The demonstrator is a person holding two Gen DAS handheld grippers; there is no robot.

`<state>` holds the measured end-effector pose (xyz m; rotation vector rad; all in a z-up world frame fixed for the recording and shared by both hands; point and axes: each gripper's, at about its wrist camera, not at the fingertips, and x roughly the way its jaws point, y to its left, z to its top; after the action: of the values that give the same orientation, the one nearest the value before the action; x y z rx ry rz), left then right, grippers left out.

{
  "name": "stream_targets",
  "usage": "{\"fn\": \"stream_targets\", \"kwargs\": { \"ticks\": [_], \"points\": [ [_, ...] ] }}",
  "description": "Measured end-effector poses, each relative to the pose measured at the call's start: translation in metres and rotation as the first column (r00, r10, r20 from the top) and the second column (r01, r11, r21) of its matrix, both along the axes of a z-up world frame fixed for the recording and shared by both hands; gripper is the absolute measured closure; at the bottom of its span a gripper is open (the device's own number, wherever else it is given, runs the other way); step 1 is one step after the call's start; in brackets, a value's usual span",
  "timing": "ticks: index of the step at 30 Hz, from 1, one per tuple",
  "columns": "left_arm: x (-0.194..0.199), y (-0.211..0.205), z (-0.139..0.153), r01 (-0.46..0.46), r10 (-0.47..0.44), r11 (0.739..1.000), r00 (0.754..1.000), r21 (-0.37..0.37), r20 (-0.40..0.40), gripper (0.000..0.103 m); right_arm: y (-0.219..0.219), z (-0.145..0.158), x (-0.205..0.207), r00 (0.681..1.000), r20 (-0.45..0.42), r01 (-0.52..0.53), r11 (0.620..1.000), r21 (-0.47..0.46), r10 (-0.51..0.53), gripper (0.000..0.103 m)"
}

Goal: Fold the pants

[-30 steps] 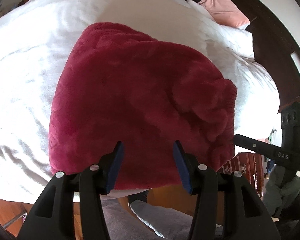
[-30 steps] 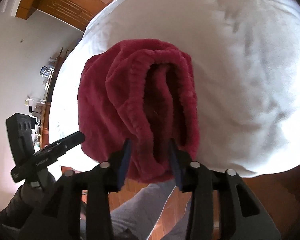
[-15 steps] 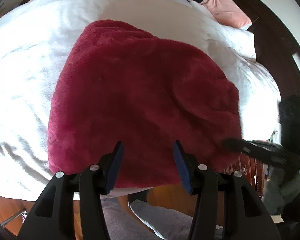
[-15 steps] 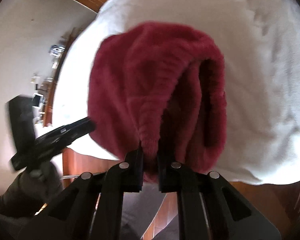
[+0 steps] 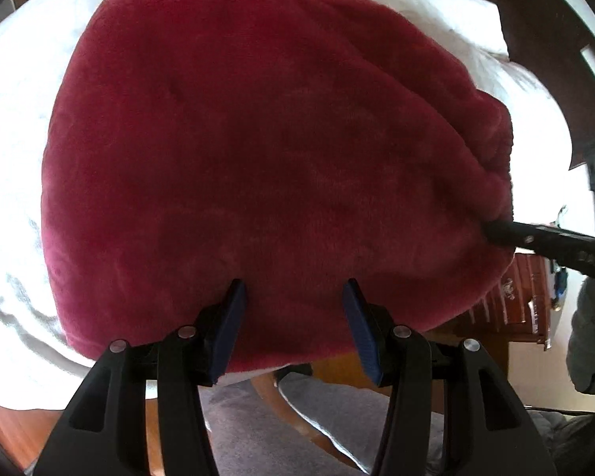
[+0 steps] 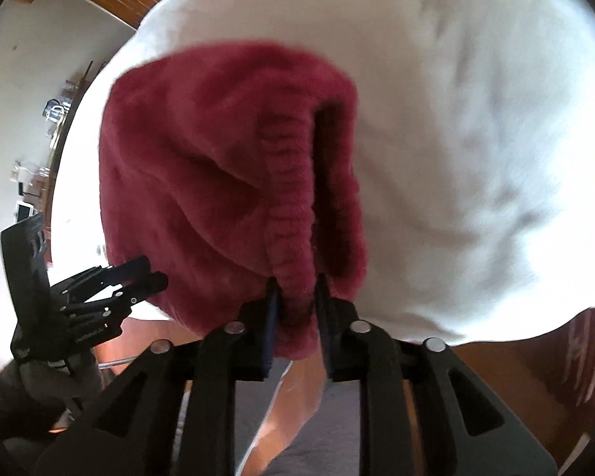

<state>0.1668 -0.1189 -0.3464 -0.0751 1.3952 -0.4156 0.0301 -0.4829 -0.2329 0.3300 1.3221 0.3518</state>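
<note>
Just pants (image 5: 265, 150) under left tongs (image 5: 293, 305), waistband between opening right tongs (image 6: 295, 289).

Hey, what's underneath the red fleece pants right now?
The red fleece pants lie on a white bedspread, which shows all around them. Their near edge overhangs the bed toward the wooden floor. Whatever sits directly beneath the folded layers is covered.
</note>
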Motion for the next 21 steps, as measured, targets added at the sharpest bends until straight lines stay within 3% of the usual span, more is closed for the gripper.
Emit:
{"fn": "stream_targets", "kwargs": {
  "ticks": [3,7,10,17,21],
  "points": [
    [0.001,0.004,0.004,-0.015,0.015,1.0,1.0,-0.007,-0.002,0.052,0.0,0.035,-0.001,0.991,0.129,0.035,0.995,-0.092,-0.023,0.075],
    [0.0,0.0,0.005,-0.011,0.011,1.0,1.0,0.001,-0.003,0.052,0.009,0.062,0.02,0.974,0.228,0.02,0.999,-0.048,-0.009,0.073],
    [-0.001,-0.002,0.006,-0.004,0.004,1.0,1.0,0.009,-0.003,0.052,0.017,0.043,0.048,0.982,0.187,0.006,1.0,0.0,-0.006,0.073],
    [0.0,-0.009,0.0,0.034,-0.034,0.999,0.999,0.022,0.001,0.051,0.007,-0.028,0.085,0.995,0.034,0.097,0.995,0.015,-0.097,0.076],
    [-0.001,-0.013,-0.003,0.047,-0.046,0.998,0.999,0.032,-0.004,0.051,0.01,-0.044,0.091,0.995,0.011,0.096,0.995,0.005,-0.096,0.076]
  ]
}}
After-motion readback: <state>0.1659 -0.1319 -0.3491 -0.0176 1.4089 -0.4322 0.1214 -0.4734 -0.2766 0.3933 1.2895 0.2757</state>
